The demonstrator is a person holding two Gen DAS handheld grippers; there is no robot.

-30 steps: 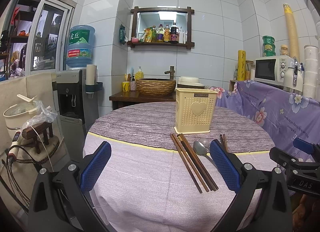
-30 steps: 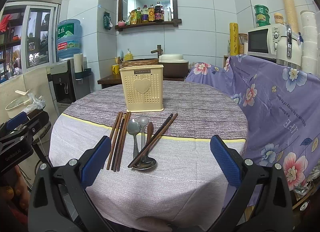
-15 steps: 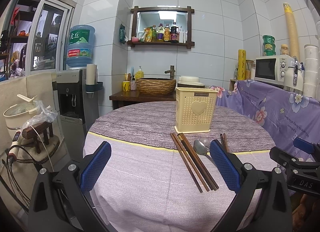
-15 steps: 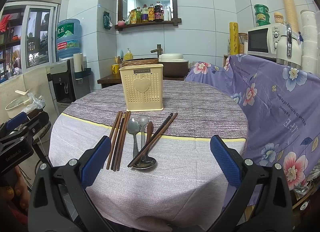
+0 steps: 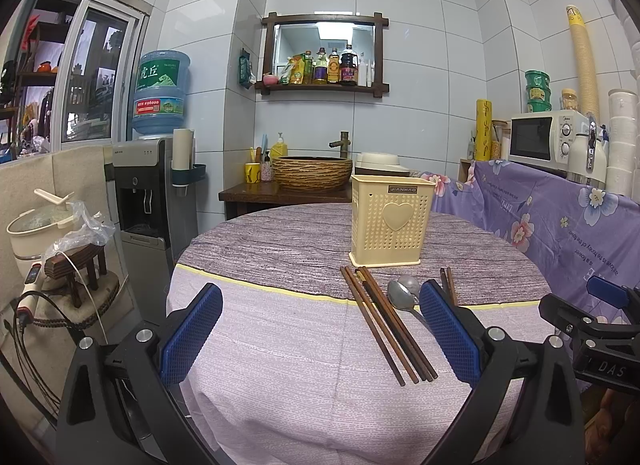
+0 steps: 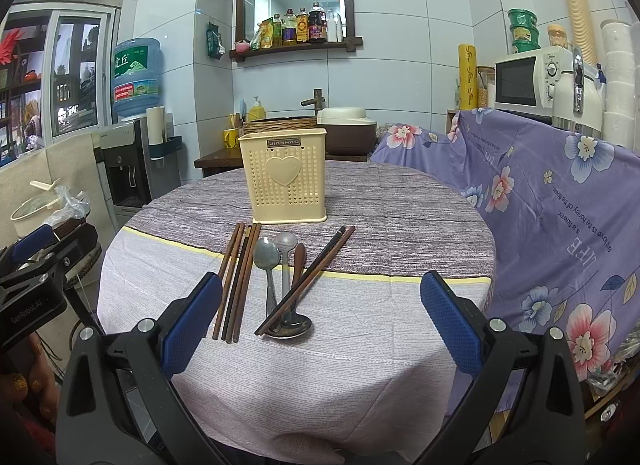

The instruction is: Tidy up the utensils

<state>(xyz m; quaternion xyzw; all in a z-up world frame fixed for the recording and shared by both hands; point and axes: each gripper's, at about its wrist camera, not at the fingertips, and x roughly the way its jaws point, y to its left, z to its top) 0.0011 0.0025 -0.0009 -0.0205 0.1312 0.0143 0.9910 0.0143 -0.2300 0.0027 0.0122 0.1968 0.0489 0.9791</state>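
A: Left gripper [image 5: 320,339] and right gripper [image 6: 320,323] both gape, holding nothing, hovering at the table's [image 6: 360,385] near edge; nothing is sorted yet

B: From the left: brown chopsticks [image 6: 237,281], spoons [image 6: 276,277], crossed chopsticks [image 6: 308,279], ahead of the right one. Next, pinch something for the holder [image 6: 285,177] mid-table

Bright, even indoor light, source overhead; ceiling lamp reflected in mirror [image 5: 325,51]. Soft weak shadows under holder [image 6: 283,176] on table [image 6: 360,349]. Mild glare on wall tiles. Strong fisheye bending, black vignette corners. Focus sharp, no motion blur.
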